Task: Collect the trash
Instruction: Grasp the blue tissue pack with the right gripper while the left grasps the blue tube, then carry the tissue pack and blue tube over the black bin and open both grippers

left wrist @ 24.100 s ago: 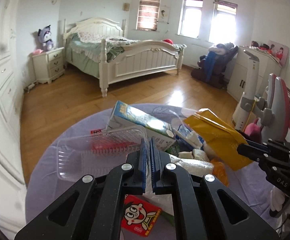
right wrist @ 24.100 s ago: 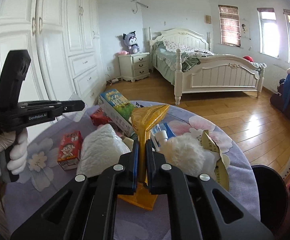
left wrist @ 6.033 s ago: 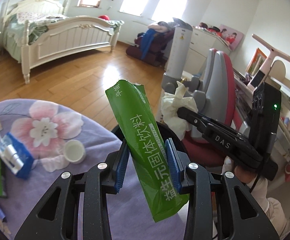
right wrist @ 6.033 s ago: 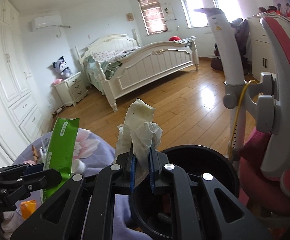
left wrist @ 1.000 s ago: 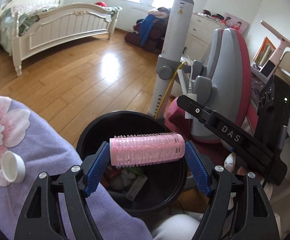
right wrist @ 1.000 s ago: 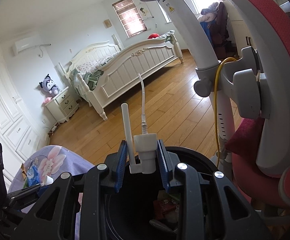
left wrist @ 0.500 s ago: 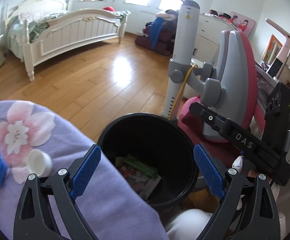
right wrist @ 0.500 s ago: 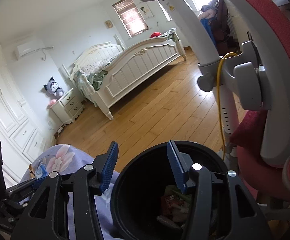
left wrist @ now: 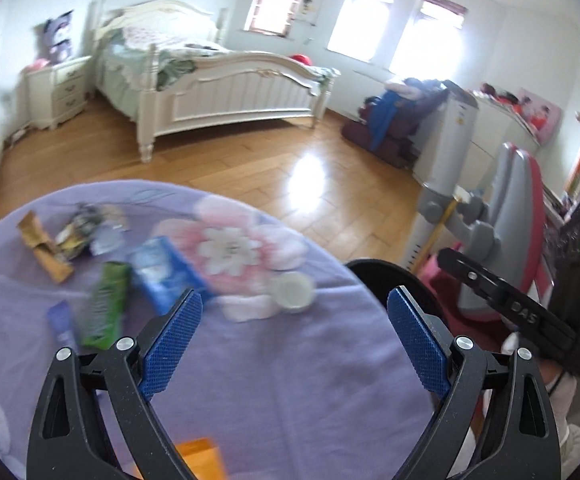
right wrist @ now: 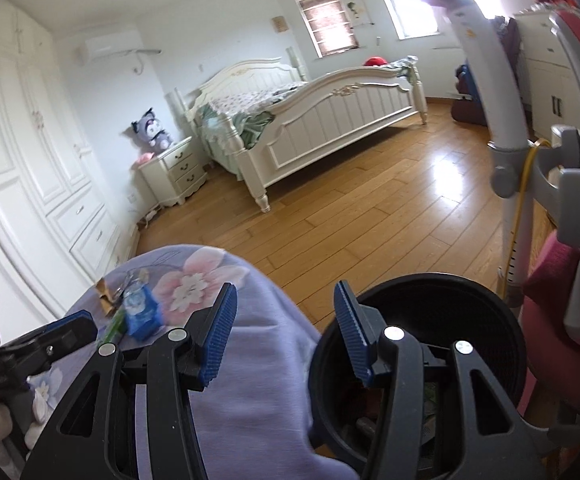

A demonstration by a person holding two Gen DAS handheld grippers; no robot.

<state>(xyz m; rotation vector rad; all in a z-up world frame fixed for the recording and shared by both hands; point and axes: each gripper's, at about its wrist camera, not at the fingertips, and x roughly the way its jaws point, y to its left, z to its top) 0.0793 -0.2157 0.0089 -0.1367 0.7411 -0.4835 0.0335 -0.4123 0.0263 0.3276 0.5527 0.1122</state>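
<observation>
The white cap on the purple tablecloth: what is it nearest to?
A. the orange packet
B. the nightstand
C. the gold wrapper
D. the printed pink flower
D: the white cap lies at the lower right edge of the pink flower on the tablecloth.

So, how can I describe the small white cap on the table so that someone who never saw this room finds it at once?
Start at the round table with the lilac flowered cloth. Find the big pink flower printed near the edge that faces the black trash bin. The white cap sits just below that flower, nearest the bin; it is the only round, plain white piece, while the neighbours are flat coloured packets.
</observation>
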